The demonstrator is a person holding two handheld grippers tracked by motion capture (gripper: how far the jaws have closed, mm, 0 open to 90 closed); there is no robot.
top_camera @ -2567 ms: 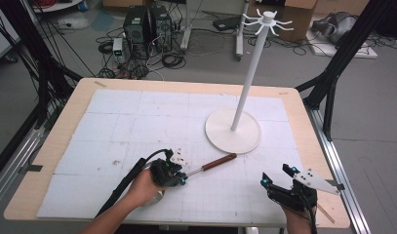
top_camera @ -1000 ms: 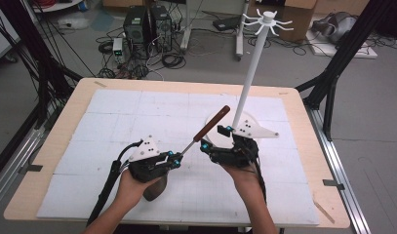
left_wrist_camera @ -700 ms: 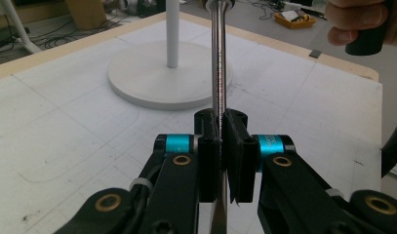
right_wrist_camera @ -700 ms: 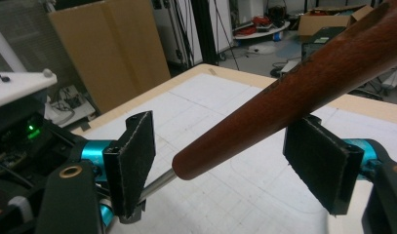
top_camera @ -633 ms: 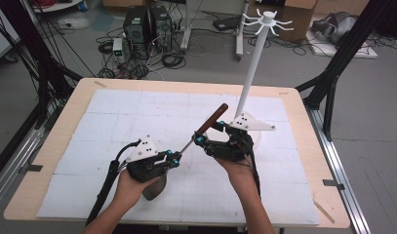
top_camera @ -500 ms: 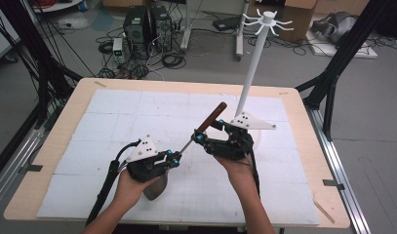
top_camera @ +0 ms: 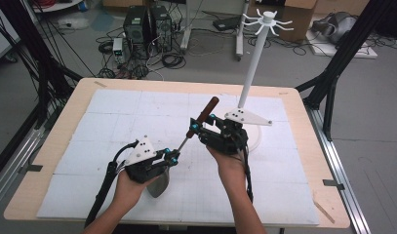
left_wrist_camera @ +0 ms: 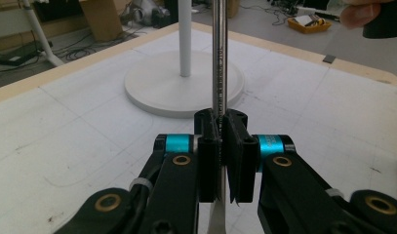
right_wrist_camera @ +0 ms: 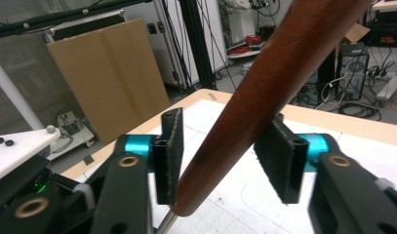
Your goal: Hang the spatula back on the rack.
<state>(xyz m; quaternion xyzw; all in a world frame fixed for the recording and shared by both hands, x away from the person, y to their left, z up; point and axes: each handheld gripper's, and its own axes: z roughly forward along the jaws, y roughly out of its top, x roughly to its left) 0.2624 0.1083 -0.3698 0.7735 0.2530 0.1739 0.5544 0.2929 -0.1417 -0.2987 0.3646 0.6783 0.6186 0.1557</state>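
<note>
A spatula with a brown wooden handle point(top_camera: 202, 116), thin metal shaft point(top_camera: 183, 143) and grey blade point(top_camera: 157, 185) is held off the table, slanting up to the right. My left gripper point(top_camera: 172, 157) is shut on the shaft point(left_wrist_camera: 219, 58) just above the blade. My right gripper point(top_camera: 202, 123) is open around the lower end of the wooden handle point(right_wrist_camera: 264, 83). The handle lies against one pad point(right_wrist_camera: 168, 156), with a gap to the other. In the right gripper view my right gripper point(right_wrist_camera: 225, 151) points away from the table's far edge.
A white hook stand point(top_camera: 250, 73) rises from a round base point(top_camera: 255, 138) right behind my right gripper, and its base point(left_wrist_camera: 152, 92) also lies ahead of my left gripper. The white mat point(top_camera: 113, 122) covers the wooden table point(top_camera: 303, 112).
The spatula went from lying on the mat to being lifted and tilted by my left gripper. My right gripper came over from the front right corner and now brackets the handle.
</note>
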